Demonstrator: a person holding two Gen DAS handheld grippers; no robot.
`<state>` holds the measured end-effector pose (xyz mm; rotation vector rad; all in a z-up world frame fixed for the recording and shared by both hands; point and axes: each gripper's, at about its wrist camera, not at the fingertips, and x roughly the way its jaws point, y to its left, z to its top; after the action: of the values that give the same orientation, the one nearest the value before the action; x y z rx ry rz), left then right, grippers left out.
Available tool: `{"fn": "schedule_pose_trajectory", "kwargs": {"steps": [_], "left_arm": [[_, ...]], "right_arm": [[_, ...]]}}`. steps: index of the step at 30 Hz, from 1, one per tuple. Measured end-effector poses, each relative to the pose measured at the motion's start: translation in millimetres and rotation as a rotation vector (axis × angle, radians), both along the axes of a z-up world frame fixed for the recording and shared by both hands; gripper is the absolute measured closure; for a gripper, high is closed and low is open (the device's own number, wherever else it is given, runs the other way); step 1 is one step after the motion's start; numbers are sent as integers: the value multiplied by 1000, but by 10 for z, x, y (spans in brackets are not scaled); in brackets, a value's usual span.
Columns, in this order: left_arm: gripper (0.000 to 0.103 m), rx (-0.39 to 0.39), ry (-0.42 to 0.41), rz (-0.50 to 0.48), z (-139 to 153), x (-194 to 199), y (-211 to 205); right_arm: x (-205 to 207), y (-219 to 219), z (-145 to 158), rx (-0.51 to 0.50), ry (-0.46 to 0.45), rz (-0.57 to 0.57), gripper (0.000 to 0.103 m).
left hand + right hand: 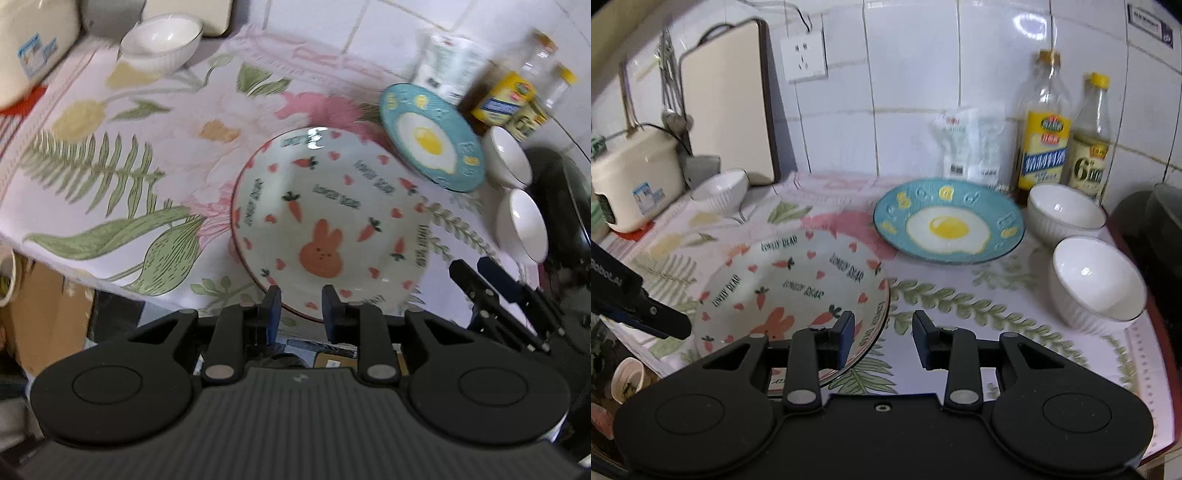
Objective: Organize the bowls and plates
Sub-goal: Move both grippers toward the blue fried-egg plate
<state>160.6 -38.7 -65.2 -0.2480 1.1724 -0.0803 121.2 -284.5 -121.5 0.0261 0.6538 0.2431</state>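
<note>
Plates and bowls sit spread over my desk point(960, 295), which wears a cloth printed with leaves and flowers. Nearest me is the rabbit plate point(790, 291), white with carrots, red hearts and an orange rabbit, and the words "LOVELY BEAR" repeated around it. Behind it to the right, well apart, lies the egg plate point(948, 221), blue with a fried egg in the middle; its yellow markings are too blurred to read. Two white ribbed bowls stand at the right edge, the far bowl point(1065, 212) just beside the near bowl point(1097, 282). A third white bowl point(720, 188) stands at the back left beside a cream rice cooker point(639, 177) whose blue sticker I cannot read.

Against the tiled wall stand two bottles: the yellow-label bottle point(1043, 136), its print illegible, and the pale bottle point(1091, 147), whose label shows a large "6". A white packet point(971, 144) beside them carries red writing too small to make out.

My left tool point(301, 306) hangs above the rabbit plate's near rim, its jaws a narrow gap apart with nothing between them. My right tool point(882, 332) hangs over that plate's right edge, jaws parted and empty, the rim just inside the left finger. In the right wrist view, the left tool's side reads "BoboLAI".
</note>
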Motion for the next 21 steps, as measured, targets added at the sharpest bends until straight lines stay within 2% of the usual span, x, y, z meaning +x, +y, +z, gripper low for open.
{"fn": "schedule_pose_trajectory", "kwargs": {"steps": [5, 11, 16, 21], "left_arm": [[73, 36, -62, -79, 307, -134, -215], [71, 80, -122, -187, 599, -191, -470], [65, 113, -156, -245, 736, -126, -641], [62, 158, -188, -286, 771, 8, -790]], "right_arm": [[-176, -198, 255, 58, -45, 17, 57], [-365, -438, 491, 96, -98, 11, 49], [-436, -573, 599, 89, -146, 37, 38], [-359, -667, 610, 85, -167, 34, 33]]}}
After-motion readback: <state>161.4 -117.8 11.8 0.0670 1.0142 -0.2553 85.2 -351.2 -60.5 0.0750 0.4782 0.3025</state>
